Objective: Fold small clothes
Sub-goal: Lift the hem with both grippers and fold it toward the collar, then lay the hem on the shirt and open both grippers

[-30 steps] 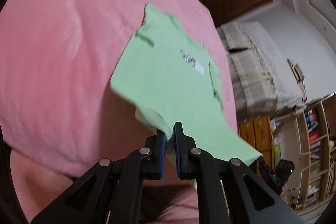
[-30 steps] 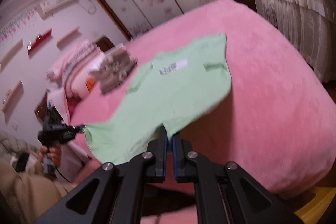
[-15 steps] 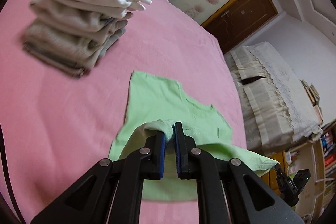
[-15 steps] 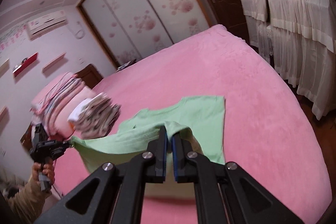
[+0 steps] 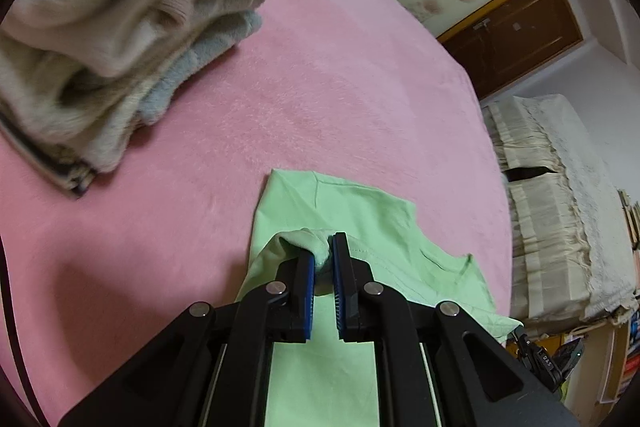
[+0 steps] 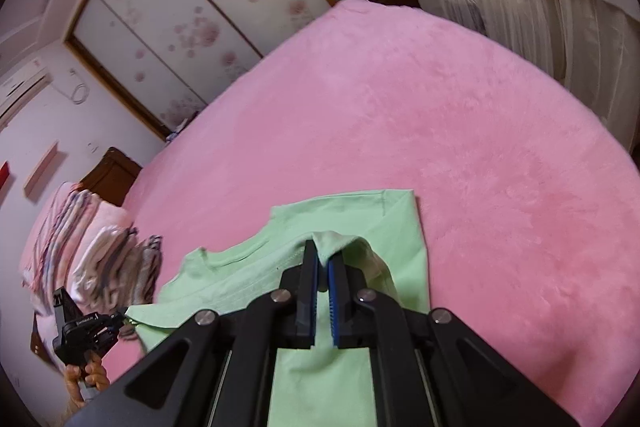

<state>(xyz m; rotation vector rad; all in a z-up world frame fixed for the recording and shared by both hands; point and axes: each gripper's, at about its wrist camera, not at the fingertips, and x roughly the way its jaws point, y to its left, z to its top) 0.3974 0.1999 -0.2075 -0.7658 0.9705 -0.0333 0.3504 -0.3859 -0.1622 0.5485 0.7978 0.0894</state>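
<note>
A light green T-shirt (image 5: 340, 211) lies on the pink bed (image 5: 280, 87), its lower half doubled over toward the collar end. My left gripper (image 5: 323, 255) is shut on a bunched corner of the hem, low over the shirt's far left sleeve. My right gripper (image 6: 323, 259) is shut on the other hem corner (image 6: 334, 241), low over the shirt's far right sleeve (image 6: 396, 215). The left gripper also shows at the lower left of the right wrist view (image 6: 120, 319), and the right gripper at the lower right of the left wrist view (image 5: 520, 337).
A stack of folded beige and grey clothes (image 5: 112, 27) sits on the bed, close at the upper left. Striped pink bedding (image 6: 68, 227) lies behind it. The bed edge runs to the right, with a curtained cabinet (image 5: 560, 207) beyond.
Both grippers have carried the hem forward and down over the shirt, doubling it over. The clothes stack has come much closer in the left wrist view.
</note>
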